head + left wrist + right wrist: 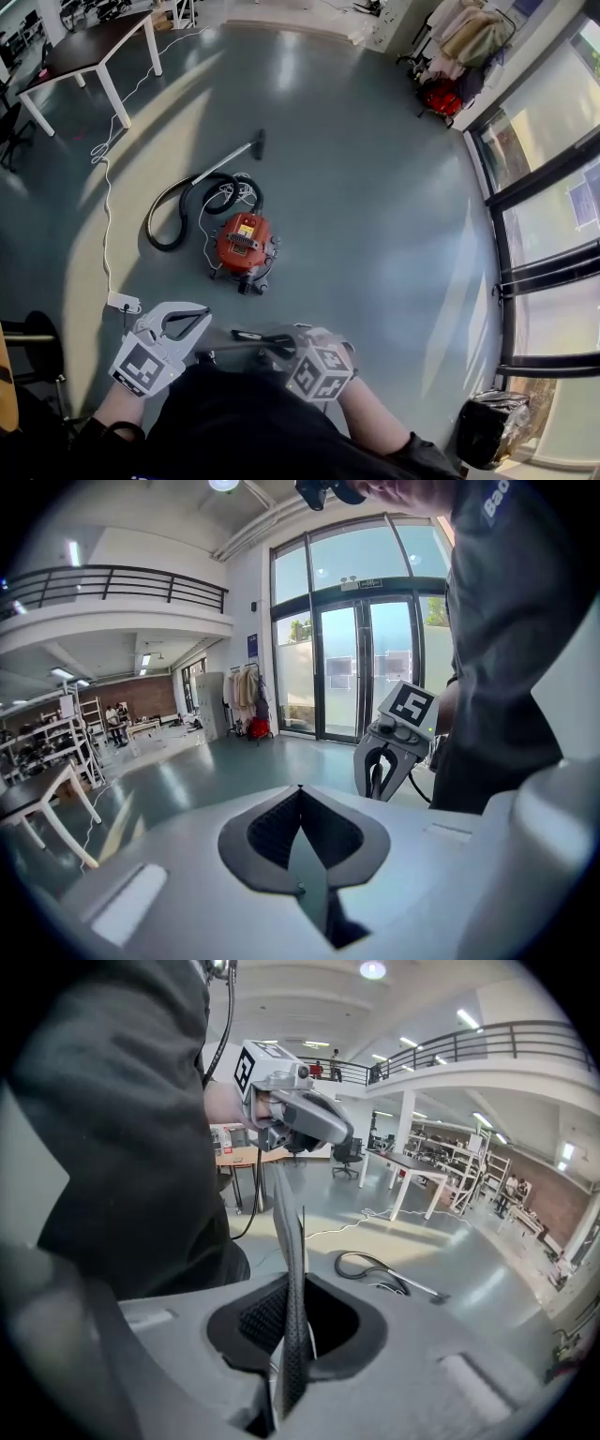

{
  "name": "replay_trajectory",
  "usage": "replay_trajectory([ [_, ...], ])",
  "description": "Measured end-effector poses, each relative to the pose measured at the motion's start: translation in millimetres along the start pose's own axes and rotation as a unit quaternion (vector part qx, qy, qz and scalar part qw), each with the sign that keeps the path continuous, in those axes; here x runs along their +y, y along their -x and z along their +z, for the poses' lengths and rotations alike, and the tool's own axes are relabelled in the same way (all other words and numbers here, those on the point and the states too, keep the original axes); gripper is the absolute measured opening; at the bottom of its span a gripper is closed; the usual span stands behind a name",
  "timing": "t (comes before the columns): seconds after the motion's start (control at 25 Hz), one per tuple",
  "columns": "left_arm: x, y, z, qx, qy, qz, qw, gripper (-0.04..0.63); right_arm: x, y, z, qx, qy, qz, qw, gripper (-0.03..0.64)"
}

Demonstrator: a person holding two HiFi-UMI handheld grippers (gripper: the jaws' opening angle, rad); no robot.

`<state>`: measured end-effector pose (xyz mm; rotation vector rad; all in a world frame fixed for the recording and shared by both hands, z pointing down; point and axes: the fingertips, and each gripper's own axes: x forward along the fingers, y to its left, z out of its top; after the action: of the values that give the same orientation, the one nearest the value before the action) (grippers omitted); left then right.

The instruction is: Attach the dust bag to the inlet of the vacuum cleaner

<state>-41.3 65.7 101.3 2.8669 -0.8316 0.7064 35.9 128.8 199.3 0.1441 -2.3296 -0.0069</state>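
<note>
Nearest the camera, the person's two forearms reach forward side by side, low in the head view, each hand wrapped around a white gripper with a marker cube. Both grippers angle downward toward the floor (pixel 375 206).

The left gripper (pixel 202 317) has its jaws pressed together at the tips, and nothing can be clearly made out between them. The right gripper (pixel 291 1283) is clamped on the dust bag (pixel 286 1232), a thin, dark, textured sheet seen edge-on. The bag stands up out of the jaws and stretches across toward the left gripper.

The vacuum cleaner (pixel 244 246) is a small red canister standing on the floor ahead of both grippers, well apart from them and from the bag.

- Its black hose (pixel 164 220) loops out to the canister's left.
- A wand (pixel 230 159) lies beyond it.
- A white cable (pixel 105 216) trails left of the vacuum cleaner down to a power strip (pixel 124 302), which lies between the canister and the left gripper.

The floor is smooth, grey and glossy. Far right of the vacuum cleaner run tall windows (pixel 553 187), with a bin (pixel 489 427) lined in black near their base. Far beyond the vacuum cleaner, a dark-topped table (pixel 89 47) with white legs stands at the left, and hanging clothes (pixel 469 42) at the right.
</note>
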Motion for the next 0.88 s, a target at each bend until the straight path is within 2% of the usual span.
replay_trajectory([
  [0.16,5.0,-10.7,7.6,0.007,-0.008,0.005,0.9999,0.017,-7.7,-2.4,-5.7,-0.001,-0.003,0.006,1.0,0.017],
  [0.32,16.0,-15.3,-0.9,-0.008,0.003,0.003,1.0,0.017,-12.1,-8.9,-7.8,0.009,-0.013,0.007,1.0,0.017],
  [0.72,65.3,-15.3,-27.3,-0.012,-0.02,-0.059,0.998,0.018,-38.1,-47.3,5.4,0.012,-0.079,-0.036,0.996,0.017],
  [0.88,88.0,-19.6,-36.3,-0.016,-0.033,-0.074,0.9966,0.06,-46.9,-65.9,7.2,0.027,-0.087,-0.049,0.995,0.017],
])
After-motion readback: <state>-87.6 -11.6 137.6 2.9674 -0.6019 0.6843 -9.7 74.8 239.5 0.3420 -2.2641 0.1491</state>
